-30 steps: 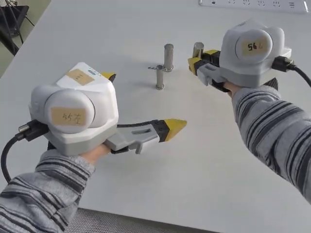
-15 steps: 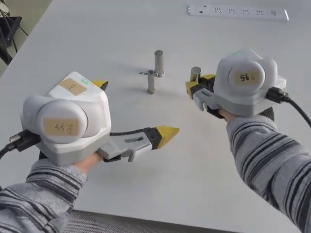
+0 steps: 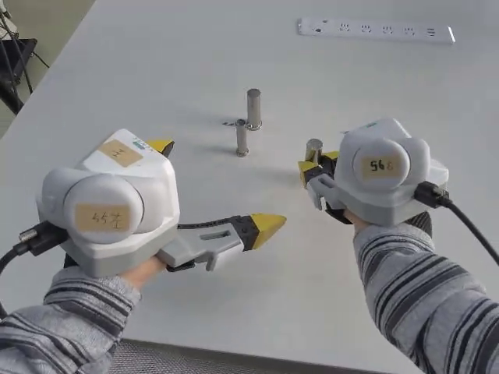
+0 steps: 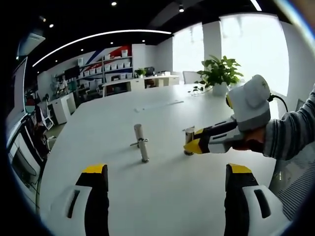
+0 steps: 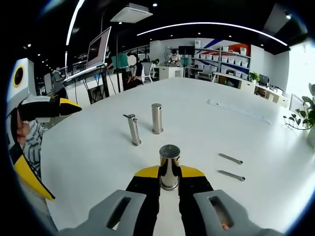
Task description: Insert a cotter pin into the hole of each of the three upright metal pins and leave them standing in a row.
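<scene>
the right tool [image 5: 169, 178] is squeezed shut on a fat metal pin [image 5: 169, 166], one yellow tip on each side of it, and the pin stands up straight between them. i cannot tell if its bottom touches the white surface [image 3: 156, 62]. the left tool [image 3: 217, 185] hangs over the near part of the surface with its two tips spread wide and nothing between them. two more pins stand just beside each other farther out, well apart from the held one. the short pin [image 3: 242, 138] has a small cotter pin [image 5: 129, 116] poking out near its top. the tall pin [image 3: 253, 109] stands just behind it. in the right gripper view, two loose cotter pins [image 5: 230, 158] lie flat on the surface, off to the right of the held pin. a long white power strip [image 3: 374, 31] lies at the far edge.
</scene>
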{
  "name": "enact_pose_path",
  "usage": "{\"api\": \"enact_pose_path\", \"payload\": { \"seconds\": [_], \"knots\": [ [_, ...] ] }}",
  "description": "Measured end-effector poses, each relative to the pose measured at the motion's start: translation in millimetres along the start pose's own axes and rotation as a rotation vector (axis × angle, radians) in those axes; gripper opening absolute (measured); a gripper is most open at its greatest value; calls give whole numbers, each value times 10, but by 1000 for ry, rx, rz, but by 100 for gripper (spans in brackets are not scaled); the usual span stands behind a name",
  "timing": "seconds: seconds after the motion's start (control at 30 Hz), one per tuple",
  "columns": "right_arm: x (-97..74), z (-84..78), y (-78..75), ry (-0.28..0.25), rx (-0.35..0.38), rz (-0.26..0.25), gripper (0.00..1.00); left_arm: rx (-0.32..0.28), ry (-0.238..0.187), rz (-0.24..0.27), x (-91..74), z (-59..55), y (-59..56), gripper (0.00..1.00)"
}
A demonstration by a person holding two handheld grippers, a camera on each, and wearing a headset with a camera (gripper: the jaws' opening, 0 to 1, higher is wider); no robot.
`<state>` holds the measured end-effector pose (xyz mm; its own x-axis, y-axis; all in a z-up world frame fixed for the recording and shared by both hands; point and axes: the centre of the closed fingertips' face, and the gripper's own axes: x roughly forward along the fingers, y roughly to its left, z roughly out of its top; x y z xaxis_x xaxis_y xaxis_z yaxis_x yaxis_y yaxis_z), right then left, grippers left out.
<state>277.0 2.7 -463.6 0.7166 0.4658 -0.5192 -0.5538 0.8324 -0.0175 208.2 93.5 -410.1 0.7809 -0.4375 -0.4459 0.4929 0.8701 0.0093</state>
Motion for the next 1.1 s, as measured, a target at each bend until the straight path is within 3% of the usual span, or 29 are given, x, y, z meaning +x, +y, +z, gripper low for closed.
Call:
{"api": "enact_pose_path", "payload": {
  "seconds": [0.13,0.53,0.73,0.93,1.1],
  "knots": [
    [2,-85,-10,15,9,-10,8,3,-1,-2,-11,1,-8,99],
    [-33,-86,2,11,7,-19,8,7,10,-7,-17,-27,-26,98],
    [-49,-69,1,4,78,-19,9,8,16,-10,-1,-42,-41,98],
    [-131,13,15,-15,78,16,18,4,20,-10,-7,-46,-58,99],
    [-234,-38,-19,17,60,54,22,2,23,-10,-6,-50,-73,99]
  ]
}}
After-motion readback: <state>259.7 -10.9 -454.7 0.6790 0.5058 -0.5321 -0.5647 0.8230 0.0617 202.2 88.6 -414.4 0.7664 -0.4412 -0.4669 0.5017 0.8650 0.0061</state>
